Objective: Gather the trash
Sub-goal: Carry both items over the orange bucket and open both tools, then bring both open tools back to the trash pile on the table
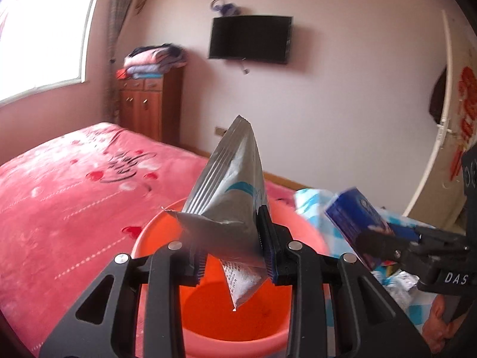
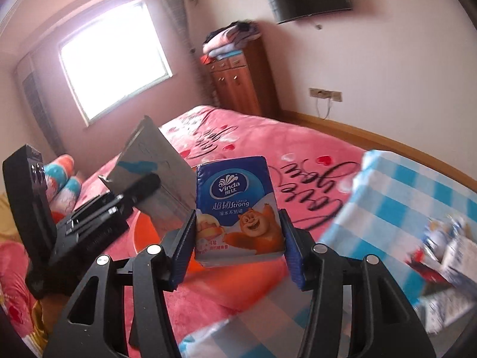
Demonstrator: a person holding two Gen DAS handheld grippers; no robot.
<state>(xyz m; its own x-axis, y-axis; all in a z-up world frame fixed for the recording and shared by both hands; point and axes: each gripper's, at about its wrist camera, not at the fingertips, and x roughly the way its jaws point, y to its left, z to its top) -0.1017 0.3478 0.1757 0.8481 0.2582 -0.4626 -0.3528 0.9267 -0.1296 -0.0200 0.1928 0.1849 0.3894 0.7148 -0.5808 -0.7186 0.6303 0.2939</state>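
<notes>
My left gripper (image 1: pixel 234 256) is shut on a silver foil packet (image 1: pixel 229 197) and holds it right above an orange bucket (image 1: pixel 155 232) that stands on the pink bed. The packet's lower corner hangs inside the bucket's mouth. My right gripper (image 2: pixel 237 238) is shut on a blue Vinda tissue pack (image 2: pixel 238 208), held upright beside the bucket (image 2: pixel 143 232). In the left wrist view the tissue pack (image 1: pixel 351 220) is just right of the bucket. In the right wrist view the left gripper (image 2: pixel 143 188) and its silver packet (image 2: pixel 158 167) are to the left.
A pink bedspread (image 1: pixel 74 185) covers the bed. A blue-and-white checked cloth (image 2: pixel 402 197) with several crumpled wrappers (image 2: pixel 447 244) lies at the right. A wooden cabinet (image 1: pixel 149 104) with folded clothes stands by the far wall, under a wall TV (image 1: pixel 250 38). A door (image 1: pixel 456 149) is at right.
</notes>
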